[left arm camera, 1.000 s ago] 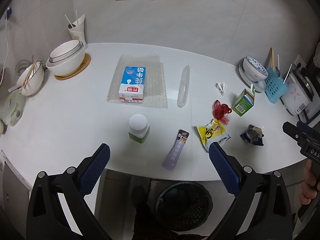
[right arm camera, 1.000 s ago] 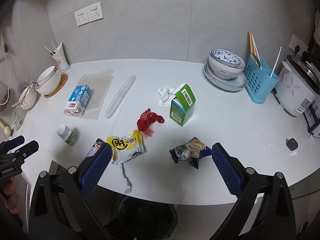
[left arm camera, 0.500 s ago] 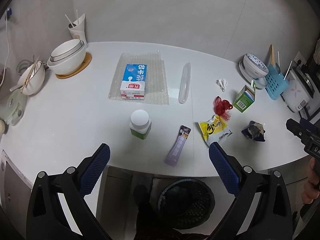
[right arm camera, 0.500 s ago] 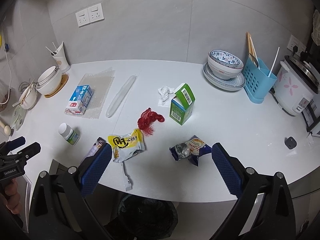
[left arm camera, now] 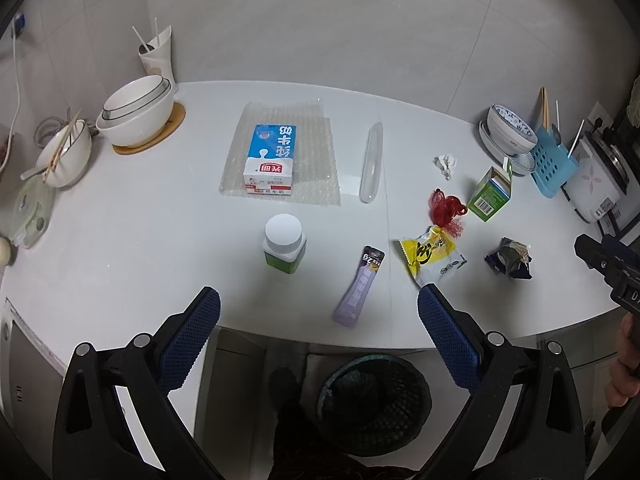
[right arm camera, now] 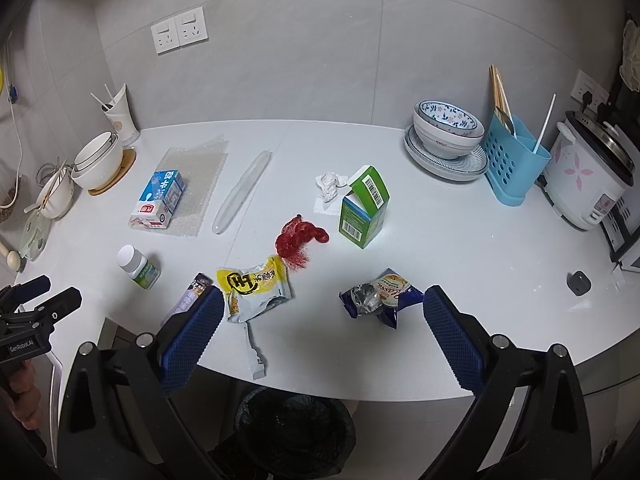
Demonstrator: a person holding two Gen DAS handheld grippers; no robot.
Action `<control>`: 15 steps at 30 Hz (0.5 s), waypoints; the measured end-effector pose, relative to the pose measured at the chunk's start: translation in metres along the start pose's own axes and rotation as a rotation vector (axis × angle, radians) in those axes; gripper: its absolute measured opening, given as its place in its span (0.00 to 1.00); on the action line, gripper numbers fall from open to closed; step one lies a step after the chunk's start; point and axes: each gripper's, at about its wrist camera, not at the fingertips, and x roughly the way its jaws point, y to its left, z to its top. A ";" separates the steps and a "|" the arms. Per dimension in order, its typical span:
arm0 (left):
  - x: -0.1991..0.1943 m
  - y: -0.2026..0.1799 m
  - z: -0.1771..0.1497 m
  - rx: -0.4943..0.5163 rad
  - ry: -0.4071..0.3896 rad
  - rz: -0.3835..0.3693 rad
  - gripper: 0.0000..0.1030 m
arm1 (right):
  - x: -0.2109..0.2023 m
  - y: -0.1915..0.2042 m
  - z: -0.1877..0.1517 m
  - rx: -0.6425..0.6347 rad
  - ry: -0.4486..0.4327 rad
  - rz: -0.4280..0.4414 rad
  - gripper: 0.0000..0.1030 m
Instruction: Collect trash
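Trash lies across the white counter (left arm camera: pixel 120 220): a blue milk carton (left arm camera: pixel 271 164) on bubble wrap (left arm camera: pixel 316 184), a white-capped green bottle (left arm camera: pixel 284 247), a purple sachet (left arm camera: pixel 360 286), a yellow snack wrapper (right arm camera: pixel 254 286), red netting (right arm camera: pixel 298 240), a green carton (right arm camera: pixel 364 212), a crumpled tissue (right arm camera: pixel 330 184), a dark blue wrapper (right arm camera: pixel 378 298) and a clear tube (right arm camera: pixel 242 198). My left gripper (left arm camera: pixel 318 320) hangs open off the counter's front edge, near the bottle and sachet. My right gripper (right arm camera: pixel 320 320) is open too, straddling the yellow and blue wrappers from the front. A black bin (left arm camera: pixel 374 404) stands below.
Stacked white bowls (left arm camera: pixel 138 110) and a cup (left arm camera: pixel 157 58) occupy the back left. At the right stand a patterned bowl on plates (right arm camera: pixel 446 136), a blue utensil caddy (right arm camera: pixel 514 164) and a rice cooker (right arm camera: pixel 592 178). A small dark object (right arm camera: pixel 579 282) lies near the right edge.
Both grippers have drawn back slightly from the counter, so the items sit a little farther off. Nothing on the counter has moved, and both stay open.
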 end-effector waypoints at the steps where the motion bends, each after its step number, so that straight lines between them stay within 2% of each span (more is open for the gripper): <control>1: 0.000 0.000 0.000 0.001 0.001 0.000 0.94 | 0.000 0.000 0.000 0.001 0.000 0.000 0.93; 8: 0.004 0.002 0.000 0.000 0.012 -0.002 0.94 | 0.004 0.002 0.002 0.007 0.008 0.000 0.93; 15: 0.024 0.010 0.005 -0.009 0.051 0.000 0.94 | 0.026 0.000 0.009 0.025 0.029 -0.015 0.93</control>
